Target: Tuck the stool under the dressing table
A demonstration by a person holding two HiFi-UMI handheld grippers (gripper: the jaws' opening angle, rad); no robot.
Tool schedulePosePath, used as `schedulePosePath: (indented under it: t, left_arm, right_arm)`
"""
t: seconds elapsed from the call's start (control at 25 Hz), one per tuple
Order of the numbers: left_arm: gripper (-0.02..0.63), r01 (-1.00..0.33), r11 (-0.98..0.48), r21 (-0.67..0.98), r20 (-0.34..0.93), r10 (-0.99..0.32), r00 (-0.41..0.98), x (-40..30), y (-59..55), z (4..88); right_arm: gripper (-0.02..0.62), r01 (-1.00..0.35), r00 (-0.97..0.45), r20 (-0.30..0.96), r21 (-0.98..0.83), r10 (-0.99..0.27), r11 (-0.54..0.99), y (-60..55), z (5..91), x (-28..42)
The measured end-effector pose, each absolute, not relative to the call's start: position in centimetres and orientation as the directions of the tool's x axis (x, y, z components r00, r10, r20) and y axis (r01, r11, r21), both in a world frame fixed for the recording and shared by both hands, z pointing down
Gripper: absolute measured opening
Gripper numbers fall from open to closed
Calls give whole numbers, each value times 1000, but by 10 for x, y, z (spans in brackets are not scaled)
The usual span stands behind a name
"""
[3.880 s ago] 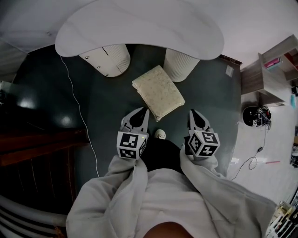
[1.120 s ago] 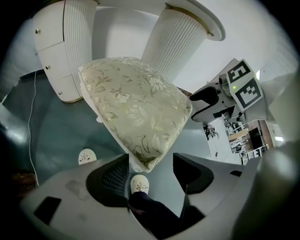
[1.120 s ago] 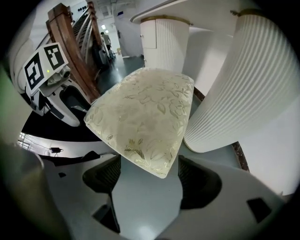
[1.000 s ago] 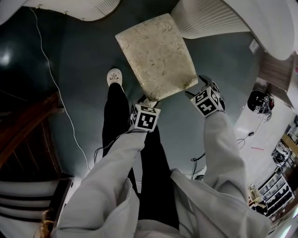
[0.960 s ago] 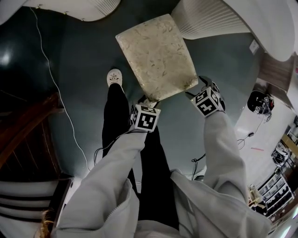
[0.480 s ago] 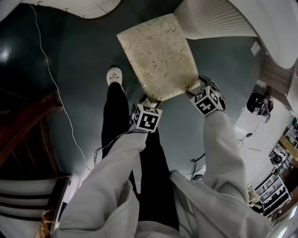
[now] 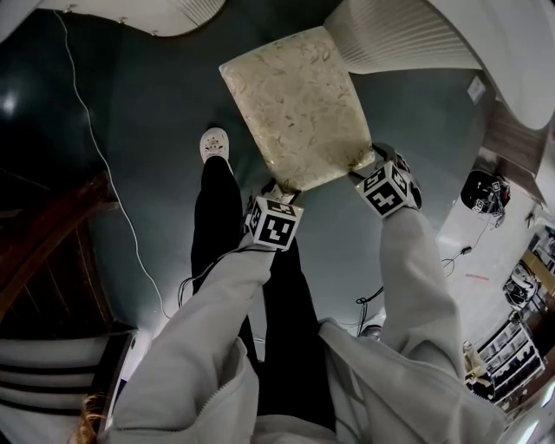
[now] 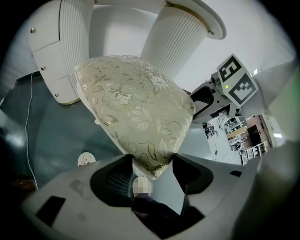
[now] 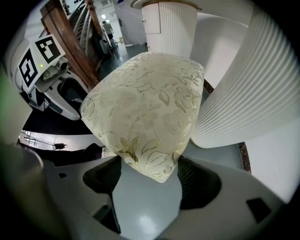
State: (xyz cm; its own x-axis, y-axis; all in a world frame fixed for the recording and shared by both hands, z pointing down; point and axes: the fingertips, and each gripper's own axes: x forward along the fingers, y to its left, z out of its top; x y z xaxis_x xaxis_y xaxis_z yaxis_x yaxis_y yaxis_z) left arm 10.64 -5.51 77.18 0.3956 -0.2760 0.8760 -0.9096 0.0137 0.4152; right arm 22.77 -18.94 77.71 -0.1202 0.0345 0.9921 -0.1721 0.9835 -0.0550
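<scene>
Dark, glossy grey-green floor across the whole head view. Over it, a white dressing table: smooth worktop along the upper right edge, carried on a fluted right pedestal and a fluted left pedestal, with an open gap between them. Brown wooden railing at far left.

Next in size, the stool: pale cream cushion with gold leaf-and-flower brocade, placed in front of that gap. Far corner just beside the right pedestal, not yet under the worktop. Legs out of sight, so no telling whether lifted or standing.

Left gripper clamped on the near left corner of the cushion, right gripper clamped on the near right corner. In each gripper view, brocade pinched between both jaws.

Probably light to middling in weight. Padding likely soft enough to squash, and the woven cover perhaps slick under hard jaws. Firmer hold probably to be had low on the corners, at the seat's stiff edge and not in the stuffing. Best pushed evenly from both corners, to stay clear of the right pedestal.

Thin white cable trailing over the floor at left. White shoe near the stool's left side.

No brand, label or readable lettering anywhere. Only black-and-white square markers on the gripper cubes.
</scene>
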Motion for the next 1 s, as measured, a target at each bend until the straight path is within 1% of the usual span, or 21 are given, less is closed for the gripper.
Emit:
schedulePosePath:
  t: [0.28, 1.0]
  left_arm:
    - [259, -914, 11, 405, 879, -281, 386, 102, -55, 771]
    - [258, -946, -38, 321, 903, -290, 318, 37, -82, 771]
  right_arm:
    - [422, -184, -125, 991, -61, 38, 981, -188, 777, 224]
    - [420, -246, -177, 984, -60, 16, 968, -206, 777, 169]
